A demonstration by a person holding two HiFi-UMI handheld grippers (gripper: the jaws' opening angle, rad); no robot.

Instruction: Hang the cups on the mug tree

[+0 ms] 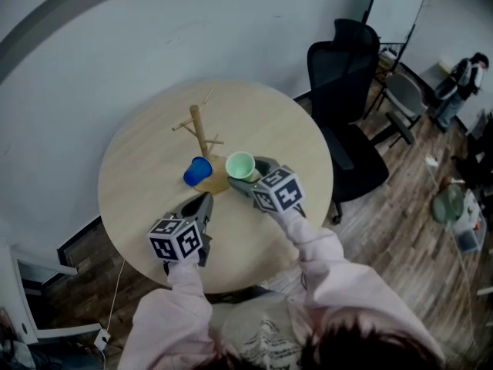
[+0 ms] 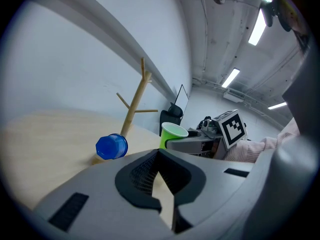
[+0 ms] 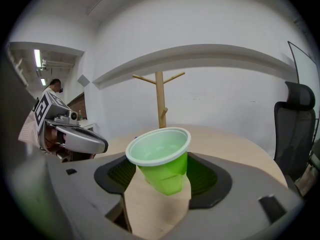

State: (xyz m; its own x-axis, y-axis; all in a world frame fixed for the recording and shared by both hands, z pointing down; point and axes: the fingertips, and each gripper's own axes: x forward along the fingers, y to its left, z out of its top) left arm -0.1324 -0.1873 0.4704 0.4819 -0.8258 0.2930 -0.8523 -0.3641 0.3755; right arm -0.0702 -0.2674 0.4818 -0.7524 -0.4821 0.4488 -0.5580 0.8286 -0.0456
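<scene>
1. the mug tree (image 1: 200, 129) is pale bare wood. it has a slim round trunk standing upright above the middle of the head view, with thin pegs angling up from it, on a round table (image 1: 139, 176) with a smooth light woodgrain top.
2. the green cup (image 1: 240, 164) is thin glossy plastic, a tapered cone with a rolled rim and a paler inside. its lower wall looks faceted where it is squeezed.
3. the right gripper (image 3: 160, 176) has its ribbed dark pads pinching that cup low on the body. the cup's long axis is close to upright, leaning slightly, with the mouth up. it sits at the centre of the right gripper view, in front of the trunk and clear of the pegs.
4. the blue cup (image 2: 112, 146) is plastic of a deep blue and lies on its side by the tree's foot. its long axis is roughly level, and a closed round end is turned toward the left gripper view.
5. the left gripper (image 2: 158, 152) is matte grey with its pads pressed together at the tips and nothing between them. it is in the lower half of its own view, short of the blue cup.
</scene>
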